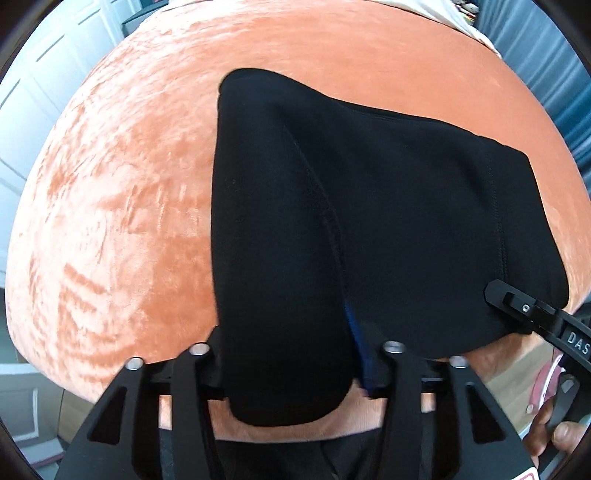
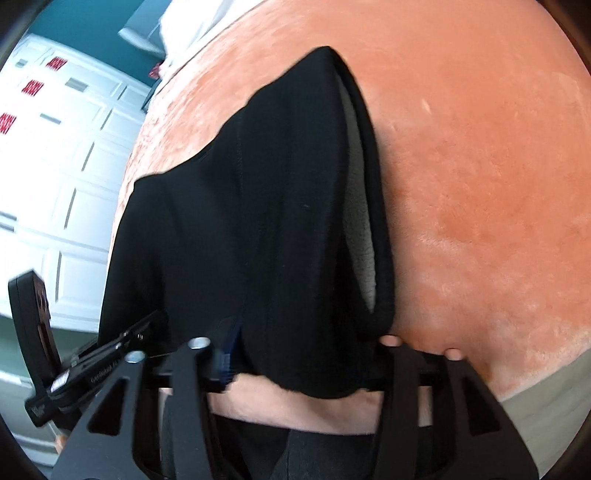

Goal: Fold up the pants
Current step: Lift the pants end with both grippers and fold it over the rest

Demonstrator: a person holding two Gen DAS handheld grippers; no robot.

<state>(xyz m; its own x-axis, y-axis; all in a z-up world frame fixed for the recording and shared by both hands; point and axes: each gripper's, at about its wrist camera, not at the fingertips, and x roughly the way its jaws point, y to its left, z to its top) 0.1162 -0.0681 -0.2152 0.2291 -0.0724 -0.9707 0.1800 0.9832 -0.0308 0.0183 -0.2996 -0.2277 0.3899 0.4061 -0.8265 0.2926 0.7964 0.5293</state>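
Black pants (image 1: pixel 369 203) lie on an orange plush blanket (image 1: pixel 129 184), and their near edge is pulled up towards both cameras. My left gripper (image 1: pixel 295 354) is shut on one bunched fold of that edge, which fills the gap between its fingers and hangs past them. My right gripper (image 1: pixel 517 306) reaches the same edge further right. In the right wrist view, the right gripper (image 2: pixel 295 343) is shut on another fold of the pants (image 2: pixel 221 221), whose pale grey lining (image 2: pixel 358 203) shows in an open hem. The left gripper (image 2: pixel 122 339) is at the lower left.
The orange blanket (image 2: pixel 480 184) covers the bed all around the pants. White panelled doors (image 2: pixel 55 184) stand beyond the bed's left side. White bedding (image 2: pixel 184 26) lies at the far end. A person's hand (image 1: pixel 554 432) holds the right gripper's handle.
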